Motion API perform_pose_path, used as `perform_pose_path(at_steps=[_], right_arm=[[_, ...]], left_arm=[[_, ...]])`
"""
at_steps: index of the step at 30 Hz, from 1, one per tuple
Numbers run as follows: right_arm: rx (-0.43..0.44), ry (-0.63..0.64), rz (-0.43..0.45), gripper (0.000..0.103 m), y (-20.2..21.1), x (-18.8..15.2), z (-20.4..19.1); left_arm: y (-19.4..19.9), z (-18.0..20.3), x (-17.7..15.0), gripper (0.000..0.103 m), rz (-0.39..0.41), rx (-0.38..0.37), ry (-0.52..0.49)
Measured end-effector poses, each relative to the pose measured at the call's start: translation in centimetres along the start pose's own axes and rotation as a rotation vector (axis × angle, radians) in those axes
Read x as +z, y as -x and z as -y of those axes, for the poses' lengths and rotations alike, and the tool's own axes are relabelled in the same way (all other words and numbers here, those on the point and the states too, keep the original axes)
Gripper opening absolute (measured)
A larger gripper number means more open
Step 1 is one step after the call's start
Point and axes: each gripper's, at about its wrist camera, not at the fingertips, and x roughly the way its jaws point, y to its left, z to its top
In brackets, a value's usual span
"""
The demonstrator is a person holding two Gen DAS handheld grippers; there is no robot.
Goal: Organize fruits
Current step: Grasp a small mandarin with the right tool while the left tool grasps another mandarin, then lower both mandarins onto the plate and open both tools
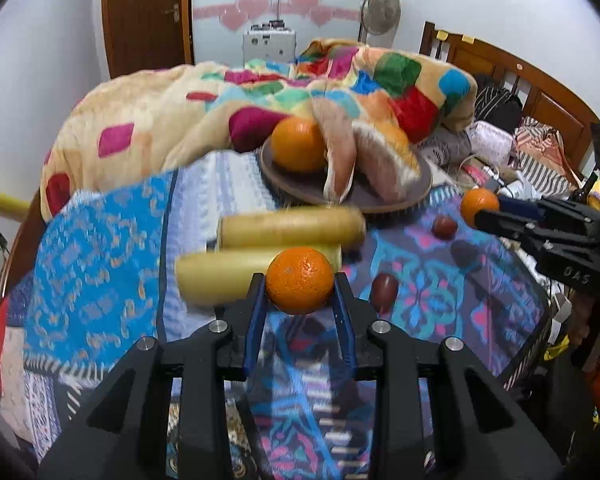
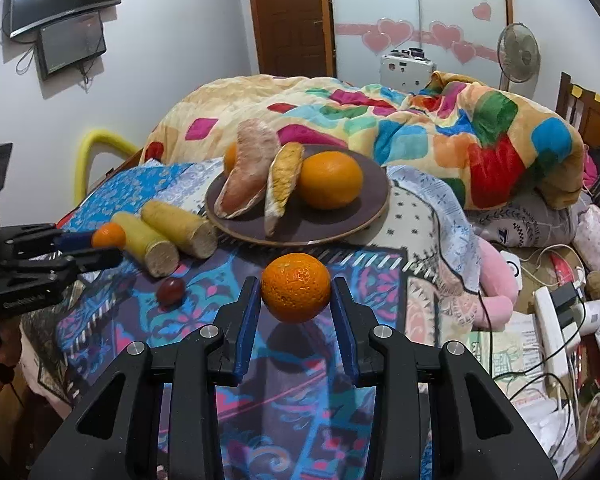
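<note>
While each gripper pinches its own orange, left gripper [image 1: 300,286] on one orange [image 1: 300,280], right gripper [image 2: 296,294] on another [image 2: 296,288], both lifted short of the brown plate [image 2: 340,228] ahead, either round fruit could squirt free or bump the crowded plate.

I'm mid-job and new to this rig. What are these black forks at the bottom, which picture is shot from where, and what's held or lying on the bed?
Each fork is a hand-held gripper, filmed by its own camera looking along its jaws. The left gripper grips one orange; the right gripper grips another orange. Ahead, a brown plate holds oranges and two long pale pieces. Two yellow cylinders and small dark red fruits lie on the patterned cloth.
</note>
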Motion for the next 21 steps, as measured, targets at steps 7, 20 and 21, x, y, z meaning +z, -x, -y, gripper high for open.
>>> perform_pose_path(at_steps=[7,20,21], right_arm=[[0.002,-0.009,0.056,0.033,0.3,1.9,0.7],[-0.017,0.013,0.086,0.033,-1.3,4.0,1.9],[-0.02,0.015,0.078,0.033,-1.7,3.9,2.0]], left_arm=[[-0.7,0.6,3.6,0.032,0.049,-0.007,0.003],[-3.8,1.0,7.7,0.032,0.067,0.015,-0.03],[-4.4,0.8,7.9,0.032,0.055,0.016,-0.024]])
